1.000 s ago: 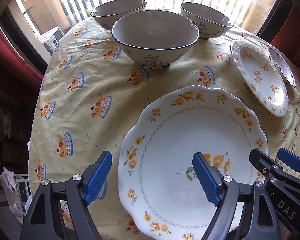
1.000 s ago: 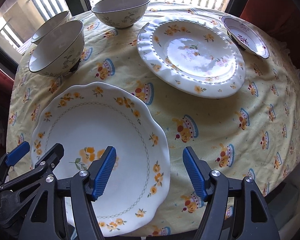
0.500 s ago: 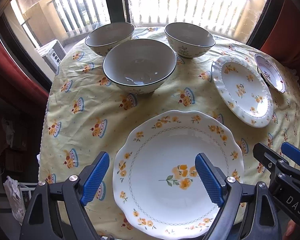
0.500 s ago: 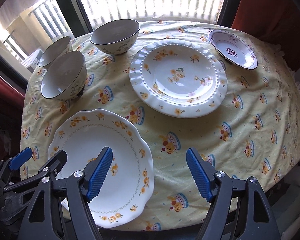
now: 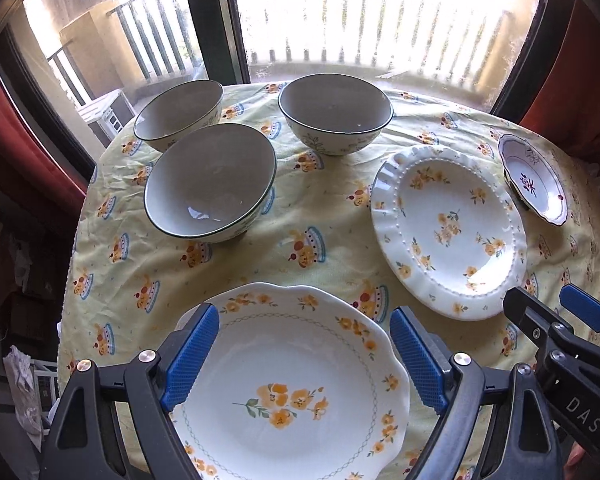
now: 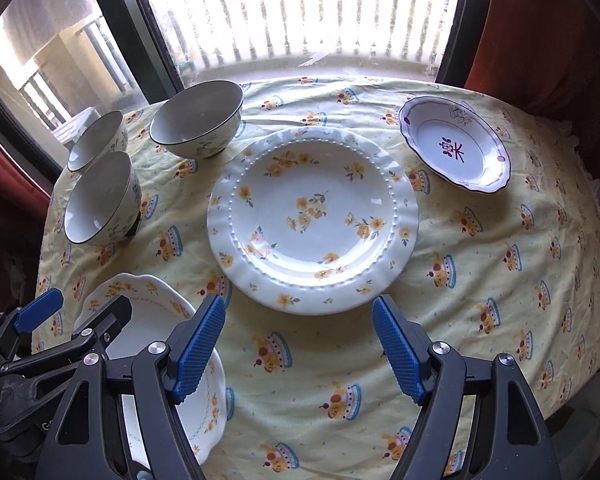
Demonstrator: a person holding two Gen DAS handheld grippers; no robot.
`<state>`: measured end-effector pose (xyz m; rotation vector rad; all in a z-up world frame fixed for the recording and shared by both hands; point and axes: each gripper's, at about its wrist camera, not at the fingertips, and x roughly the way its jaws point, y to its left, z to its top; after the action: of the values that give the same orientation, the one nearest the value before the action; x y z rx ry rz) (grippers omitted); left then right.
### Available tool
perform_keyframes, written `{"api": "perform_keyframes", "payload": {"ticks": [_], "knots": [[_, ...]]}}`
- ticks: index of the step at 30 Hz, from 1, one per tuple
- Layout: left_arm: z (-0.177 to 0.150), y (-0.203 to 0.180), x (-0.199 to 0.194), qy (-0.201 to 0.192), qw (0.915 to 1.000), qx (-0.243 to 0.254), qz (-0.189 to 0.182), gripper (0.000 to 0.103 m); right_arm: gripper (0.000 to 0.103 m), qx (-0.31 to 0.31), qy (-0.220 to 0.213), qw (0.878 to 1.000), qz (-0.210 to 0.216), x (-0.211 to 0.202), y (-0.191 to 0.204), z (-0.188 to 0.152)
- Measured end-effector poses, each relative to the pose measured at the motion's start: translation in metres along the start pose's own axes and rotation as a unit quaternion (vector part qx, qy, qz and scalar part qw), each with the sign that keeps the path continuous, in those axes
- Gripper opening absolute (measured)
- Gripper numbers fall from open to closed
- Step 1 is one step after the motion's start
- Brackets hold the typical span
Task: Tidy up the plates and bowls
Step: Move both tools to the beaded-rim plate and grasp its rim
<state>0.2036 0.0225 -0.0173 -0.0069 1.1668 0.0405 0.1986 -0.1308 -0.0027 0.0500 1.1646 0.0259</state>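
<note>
Lying under left gripper (image 5: 304,354), flowered plate (image 5: 300,384); jaws wide, clear.

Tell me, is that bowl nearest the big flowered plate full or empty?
Empty. The nearest bowl stands upright on the tablecloth, and its bare grey inside shows down to the bottom, with only glints of light.

Left gripper (image 5: 304,354) agape above scalloped plate (image 5: 296,384), three bowls (image 5: 210,180) beyond
</note>
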Motion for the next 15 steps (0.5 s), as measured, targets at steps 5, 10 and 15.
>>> {"api": "perform_keyframes", "payload": {"ticks": [5, 10, 15], "knots": [[0.013, -0.027, 0.007, 0.001, 1.0, 0.001, 0.004, 0.088, 0.079, -0.018, -0.005, 1.0, 0.006, 0.005, -0.023, 0.019], [0.024, -0.047, 0.015, -0.003, 0.9999, 0.002, 0.017, 0.087, 0.079, -0.013, 0.0, 1.0, 0.014, 0.017, -0.047, 0.036], [0.036, -0.06, 0.031, 0.006, 0.9996, -0.008, 0.027, 0.086, 0.079, -0.023, 0.012, 1.0, 0.017, 0.033, -0.06, 0.05]]}}
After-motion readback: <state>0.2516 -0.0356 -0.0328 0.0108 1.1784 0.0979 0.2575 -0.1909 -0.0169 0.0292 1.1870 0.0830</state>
